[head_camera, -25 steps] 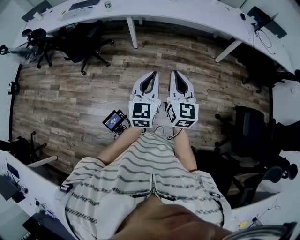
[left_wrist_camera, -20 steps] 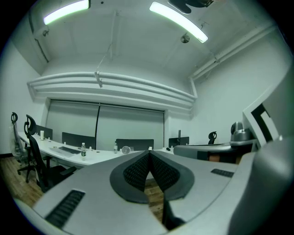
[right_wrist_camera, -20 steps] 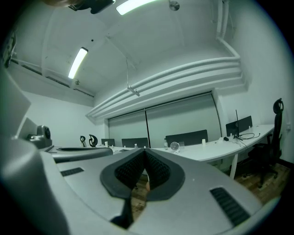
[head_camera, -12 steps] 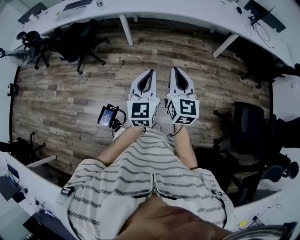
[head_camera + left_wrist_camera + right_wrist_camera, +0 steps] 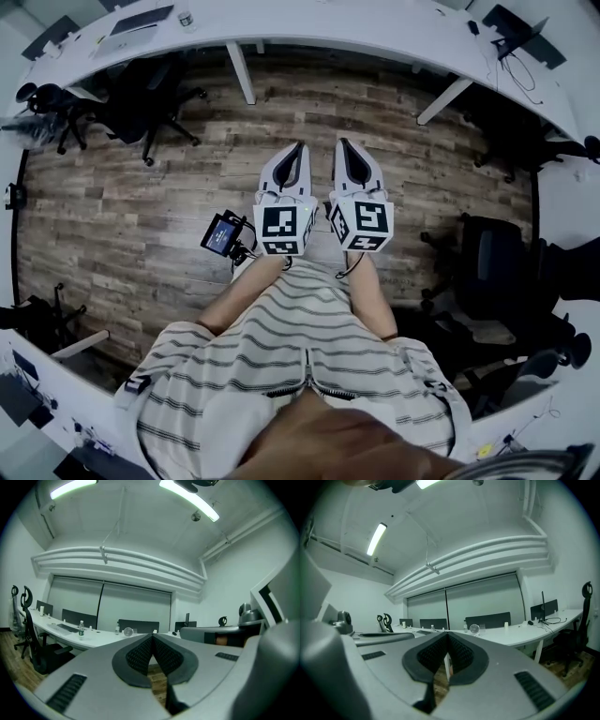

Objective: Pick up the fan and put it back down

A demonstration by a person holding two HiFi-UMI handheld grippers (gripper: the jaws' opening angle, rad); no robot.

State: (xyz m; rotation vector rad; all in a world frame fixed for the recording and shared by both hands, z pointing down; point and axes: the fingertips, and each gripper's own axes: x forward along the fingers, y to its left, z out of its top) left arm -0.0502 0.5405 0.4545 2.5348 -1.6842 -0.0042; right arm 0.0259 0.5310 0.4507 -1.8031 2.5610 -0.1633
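1. The left gripper (image 5: 151,638) had its jaws shut. Its dark ribbed pads met at the tips and held nothing, and only brown wooden plank floor (image 5: 157,686) showed through the gap beneath them.
2. The right gripper (image 5: 447,635) was the same: jaws pressed together, empty, touching nothing.
3. In the head view both grippers lay side by side and pointed level toward the curved white desk (image 5: 356,30). Compared with a second earlier, the desk's near leg and the black office chairs (image 5: 150,89) had slid leftward in that view. We took this to mean the person was walking and turning toward the desk. The jaws had not opened in that time.
4. The small round pale desk fan (image 5: 474,629) stood upright on the tabletop just beside a small bottle (image 5: 465,626). It was well apart from both grippers, with open floor between.
5. We judged the task to be at the approach stage. The fan was untouched, and a gripper would need to open before any pick-up.
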